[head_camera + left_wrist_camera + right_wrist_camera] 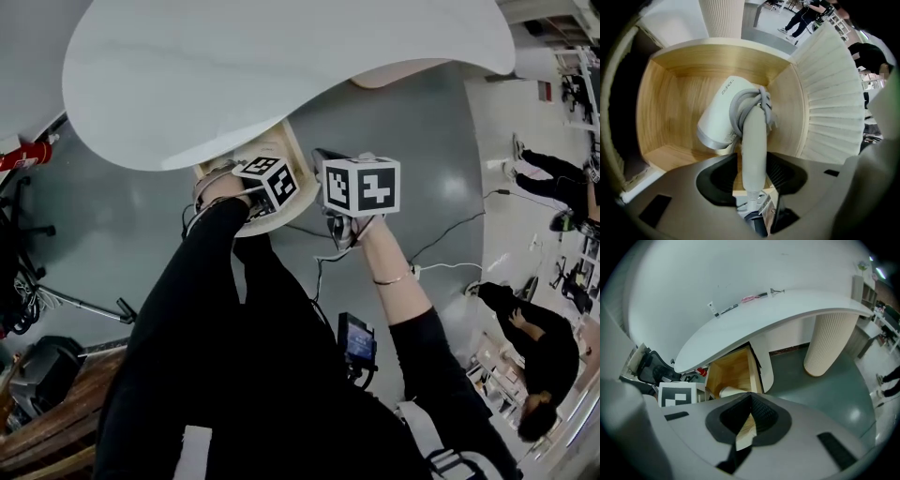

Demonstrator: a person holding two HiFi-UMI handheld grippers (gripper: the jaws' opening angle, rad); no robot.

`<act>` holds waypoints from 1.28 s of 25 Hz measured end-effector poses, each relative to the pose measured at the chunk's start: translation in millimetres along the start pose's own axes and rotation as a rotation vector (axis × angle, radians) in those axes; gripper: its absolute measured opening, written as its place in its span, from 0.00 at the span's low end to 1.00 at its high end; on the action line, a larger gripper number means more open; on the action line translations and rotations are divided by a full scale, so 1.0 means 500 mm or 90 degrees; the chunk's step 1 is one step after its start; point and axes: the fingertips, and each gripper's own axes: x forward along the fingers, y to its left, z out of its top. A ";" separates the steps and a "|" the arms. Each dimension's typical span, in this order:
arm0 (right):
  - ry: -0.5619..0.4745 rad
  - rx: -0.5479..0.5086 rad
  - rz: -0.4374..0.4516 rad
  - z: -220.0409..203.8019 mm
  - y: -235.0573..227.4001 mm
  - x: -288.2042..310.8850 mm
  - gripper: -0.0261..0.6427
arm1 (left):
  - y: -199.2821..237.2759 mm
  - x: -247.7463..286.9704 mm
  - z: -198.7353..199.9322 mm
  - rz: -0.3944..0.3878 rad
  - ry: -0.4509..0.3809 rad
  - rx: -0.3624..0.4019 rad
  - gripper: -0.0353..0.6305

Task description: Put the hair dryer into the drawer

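Observation:
A white hair dryer (723,117) lies inside the open wooden drawer (670,117), its grey cord (750,101) wound round the handle (753,145). My left gripper (751,173) points steeply down into the drawer. Its jaws stand wide on either side of the handle, with a gap showing on the left, so they are open. In the head view the drawer (298,155) sits under the table edge, both marker cubes just in front of it. My right gripper (750,399) hangs beside the drawer (733,369). Its pads meet at the tip with nothing in them. The dryer (729,392) peeks out behind them.
A curved white tabletop (281,56) overhangs the drawer. A ribbed column (829,343) stands on the grey floor to the right. The drawer's fluted white front (829,93) flanks the left gripper. Cables (450,230) cross the floor; people (539,356) are at the far right.

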 end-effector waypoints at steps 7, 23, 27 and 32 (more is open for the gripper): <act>-0.008 0.003 -0.001 -0.004 0.004 -0.004 0.04 | 0.011 -0.055 -0.007 0.075 -0.078 -0.007 0.35; -0.090 0.037 0.006 0.035 0.023 -0.073 0.04 | 0.031 -0.298 0.030 0.026 -0.445 -0.104 0.07; -0.135 0.059 0.018 0.051 0.042 -0.112 0.04 | 0.028 -0.381 0.037 0.003 -0.578 -0.114 0.07; -0.187 0.071 0.031 0.066 0.069 -0.156 0.04 | 0.041 -0.472 0.021 -0.009 -0.717 -0.159 0.07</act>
